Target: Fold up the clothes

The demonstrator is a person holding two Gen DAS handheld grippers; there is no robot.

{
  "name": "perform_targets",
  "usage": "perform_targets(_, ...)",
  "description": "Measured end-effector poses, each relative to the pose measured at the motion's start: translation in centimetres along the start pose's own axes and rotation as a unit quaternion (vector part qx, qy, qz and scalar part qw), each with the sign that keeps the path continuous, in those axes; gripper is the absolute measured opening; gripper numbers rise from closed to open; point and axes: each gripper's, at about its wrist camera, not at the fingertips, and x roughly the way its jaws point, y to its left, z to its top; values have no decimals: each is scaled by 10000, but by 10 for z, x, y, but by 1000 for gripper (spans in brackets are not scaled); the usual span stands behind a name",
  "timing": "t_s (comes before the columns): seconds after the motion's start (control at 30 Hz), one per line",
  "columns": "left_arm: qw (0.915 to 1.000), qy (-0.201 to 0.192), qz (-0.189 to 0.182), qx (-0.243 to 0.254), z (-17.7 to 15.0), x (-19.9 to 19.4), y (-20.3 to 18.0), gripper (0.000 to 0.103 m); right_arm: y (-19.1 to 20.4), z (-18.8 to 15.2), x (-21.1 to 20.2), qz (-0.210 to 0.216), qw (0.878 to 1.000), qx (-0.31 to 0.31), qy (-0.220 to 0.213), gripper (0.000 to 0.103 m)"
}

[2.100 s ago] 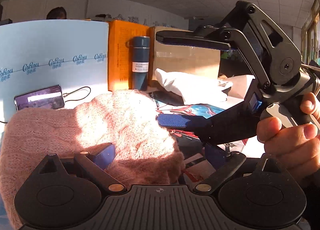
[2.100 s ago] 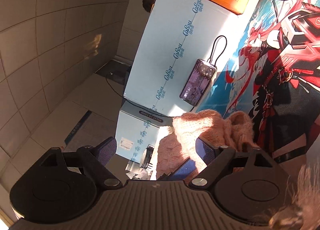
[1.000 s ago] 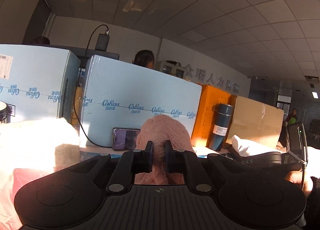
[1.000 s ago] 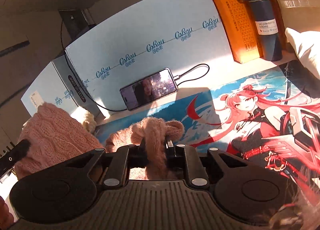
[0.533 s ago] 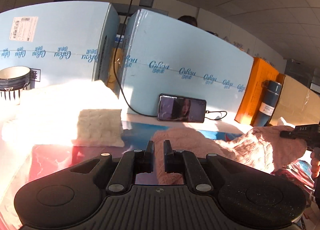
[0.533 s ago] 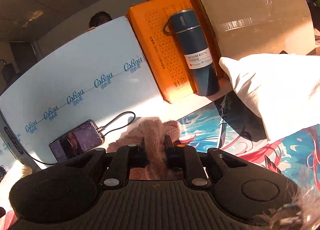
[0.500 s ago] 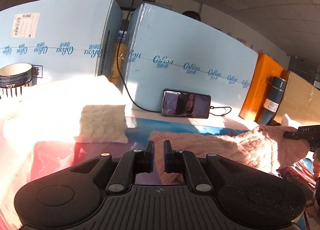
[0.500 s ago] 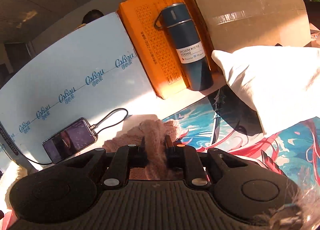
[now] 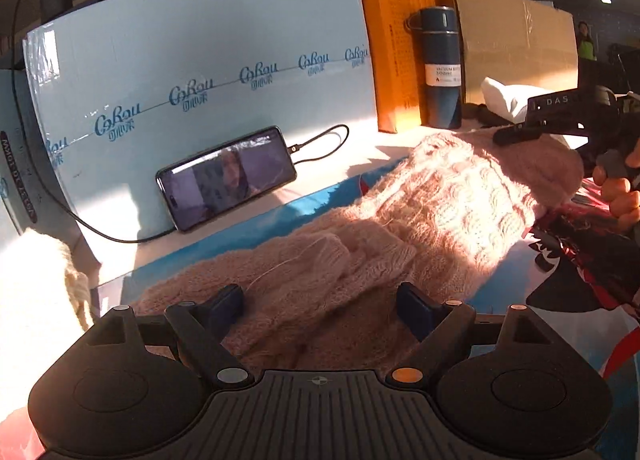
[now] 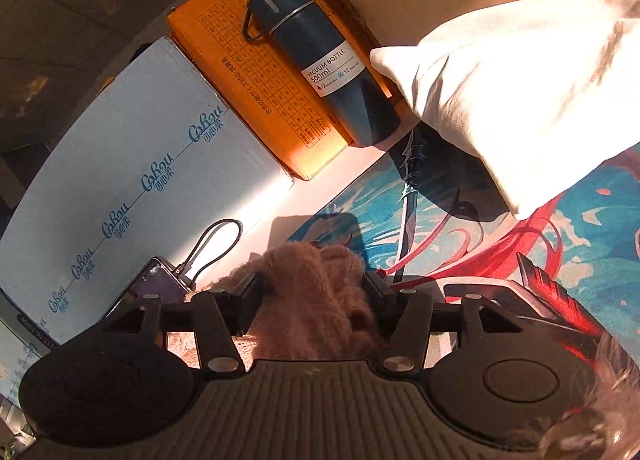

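Observation:
A pink knitted sweater (image 9: pixel 420 220) lies stretched across the printed table mat (image 9: pixel 580 300), from just in front of my left gripper to the right. My left gripper (image 9: pixel 320 306) is open, its blue-padded fingers spread over the near end of the sweater. The right gripper (image 9: pixel 560 120) shows at the far right of the left wrist view, over the sweater's other end. In the right wrist view the right gripper (image 10: pixel 314 300) has its jaws apart with a bunch of the sweater (image 10: pixel 316 292) between them, the fabric loose.
A phone (image 9: pixel 228 176) with a cable leans on a light blue box (image 9: pixel 200 60) at the back. An orange box (image 9: pixel 400 48), a dark vacuum bottle (image 10: pixel 320 72) and a cardboard box (image 9: pixel 516 44) stand behind. A white cloth (image 10: pixel 520 92) lies right; a cream knit (image 9: pixel 36 292) left.
Both grippers were shut on the sweater half a second ago; now both have opened. The sweater has come down and lies spread along the mat.

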Motion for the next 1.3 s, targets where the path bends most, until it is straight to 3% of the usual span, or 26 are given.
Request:
perform_targets(0.07, 9990, -119, -20, -425, 0, -4, 15, 67, -1, 0, 2, -63, 10000, -3, 57, 52)
perform_targets(0.13, 9959, -213, 14, -884, -1, -9, 33, 30, 0, -1, 4, -120, 9999, -94, 60, 51)
perform_targets(0.2, 9915, -288, 66, -1270, -4, -12, 51, 15, 2, -3, 4, -174, 9996, -238, 31, 41)
perform_targets(0.27, 9879, -501, 336, -1432, -6, -19, 60, 14, 5, -5, 5, -219, 9991, -370, -6, 23)
perform_targets(0.3, 9864, -645, 487, -1433, -5, -25, 61, 13, 5, -5, 4, -208, 9990, -395, -48, 20)
perform_targets(0.47, 9708, -1550, 978, -1551, 0, -66, 73, 13, 3, -2, -12, -466, 9960, -363, -670, 15)
perform_targets(0.57, 9632, -1703, 1160, -1723, -4, -82, 85, 13, -3, 2, -25, -666, 9917, -220, -1077, 15)
perform_targets(0.67, 9603, -1375, 1300, -2048, -18, -80, 104, 19, -9, 6, -28, -787, 9907, -50, -1111, 15)
perform_targets(0.8, 9519, -793, 1883, -2283, -38, -70, 122, 25, -11, 6, -23, -903, 9914, -16, -944, 15)
perform_targets(0.87, 9437, -638, 2365, -2223, -41, -70, 126, 47, -10, 6, -23, -912, 9912, -35, -958, 20)
perform_targets(0.9, 9392, -642, 2547, -2214, -41, -71, 127, 66, -8, 6, -24, -958, 9905, -57, -984, 22)
perform_targets(0.93, 9379, -762, 2610, -2157, -39, -75, 125, 74, -6, 7, -25, -1044, 9889, -116, -1047, 31)
perform_targets(0.97, 9370, -903, 2650, -2090, -36, -79, 123, 76, -2, 8, -27, -1148, 9867, -246, -1127, 47)
perform_targets(1.07, 9513, -1239, 2324, -1601, -21, -81, 107, 88, 17, 11, -34, -1257, 9773, -1014, -1374, 69)
perform_targets(1.1, 9572, -1285, 2158, -1440, -15, -79, 101, 92, 27, 12, -35, -1210, 9725, -1406, -1409, 71)
perform_targets(1.17, 9694, -1304, 1756, -1114, -3, -71, 87, 95, 43, 12, -28, -1036, 9658, -2048, -1208, 84)
perform_targets(1.3, 9896, -965, 965, -447, 8, -43, 57, 97, 75, 11, -9, -605, 9436, -3212, -532, 85)
